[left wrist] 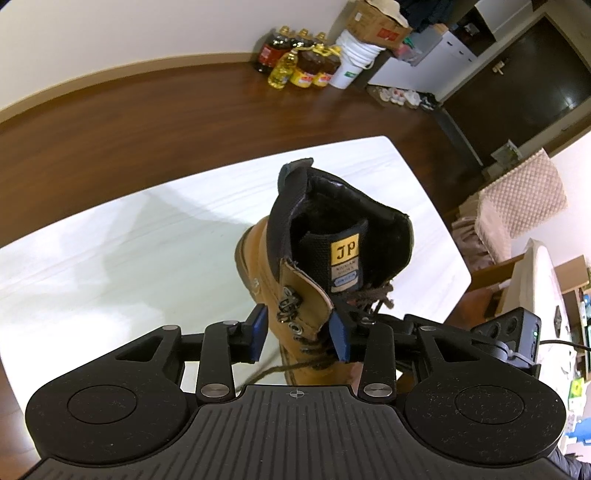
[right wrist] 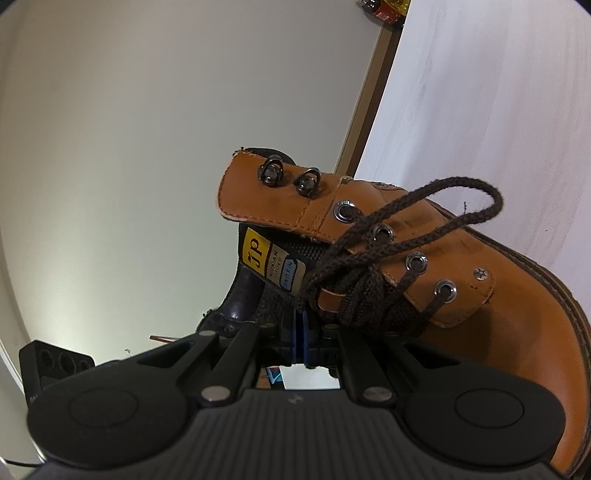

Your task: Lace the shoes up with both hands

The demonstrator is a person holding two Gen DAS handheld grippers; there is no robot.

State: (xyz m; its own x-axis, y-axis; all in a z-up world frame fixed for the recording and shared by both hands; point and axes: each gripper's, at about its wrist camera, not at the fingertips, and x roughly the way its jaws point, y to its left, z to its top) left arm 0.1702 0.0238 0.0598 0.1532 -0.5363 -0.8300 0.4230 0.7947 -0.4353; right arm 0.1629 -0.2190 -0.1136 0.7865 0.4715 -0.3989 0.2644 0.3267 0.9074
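A tan leather boot (left wrist: pixel 295 295) with a black collar stands on the white table (left wrist: pixel 147 240); the right wrist view sees it from the side (right wrist: pixel 461 295). My left gripper (left wrist: pixel 299 336) is open, and its blue pads (left wrist: pixel 258 332) straddle the boot's eyelet flap without clearly pressing on it. A loose end of the dark brown lace (left wrist: pixel 273 369) trails below that flap. My right gripper (right wrist: pixel 301 328) is shut, its pads together at the tongue where the lace strands (right wrist: pixel 332 273) bunch and run into them. One lace loop (right wrist: pixel 480 192) arches over the eyelets. The top hooks (right wrist: pixel 288 177) carry no lace.
The table edge (left wrist: pixel 443 229) runs close on the boot's right. On the wooden floor behind stand oil bottles (left wrist: pixel 299 62), a white bucket (left wrist: pixel 351 59) and a cardboard box (left wrist: pixel 380 22). A cushioned chair (left wrist: pixel 517 199) is to the right.
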